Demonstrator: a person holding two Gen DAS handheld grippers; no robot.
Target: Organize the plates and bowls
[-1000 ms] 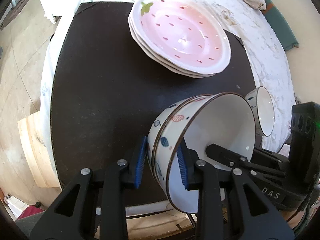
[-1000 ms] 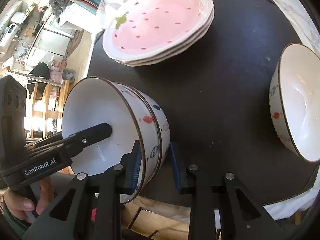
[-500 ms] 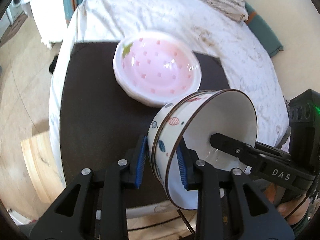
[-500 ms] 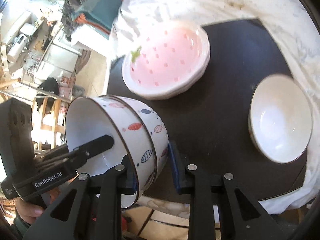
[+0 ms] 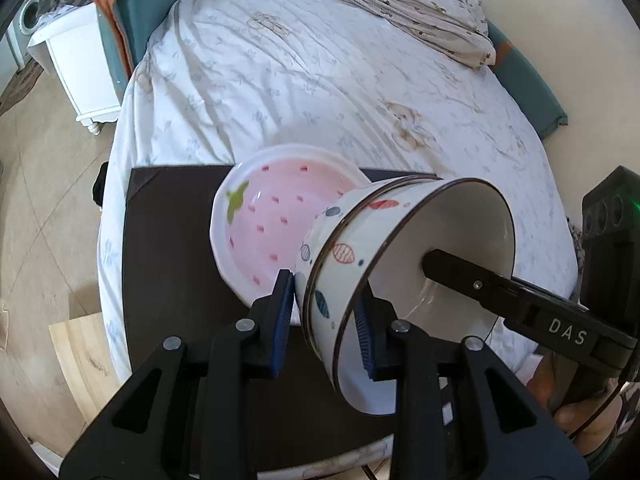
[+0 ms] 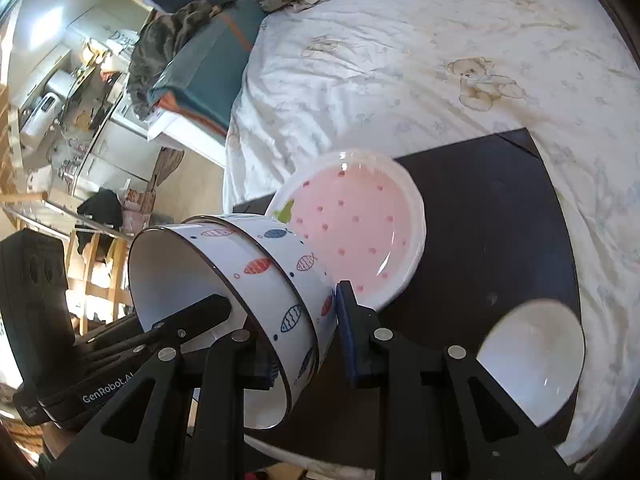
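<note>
Behind – stack of pink strawberry-patterned plates (image 5: 276, 224) on black mat (image 5: 168, 264), plain white bowl (image 6: 528, 356) well apart. Nested white fish-print bowls (image 5: 348, 252), tipped sideways – clamped by left gripper (image 5: 325, 316) and right gripper (image 6: 308, 340) across the walls.

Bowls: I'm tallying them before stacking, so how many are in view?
3. Two nested white fish-patterned ceramic bowls are gripped by both grippers above the black mat; a plain-looking white bowl sits on the mat's right. Others may be hidden.
</note>
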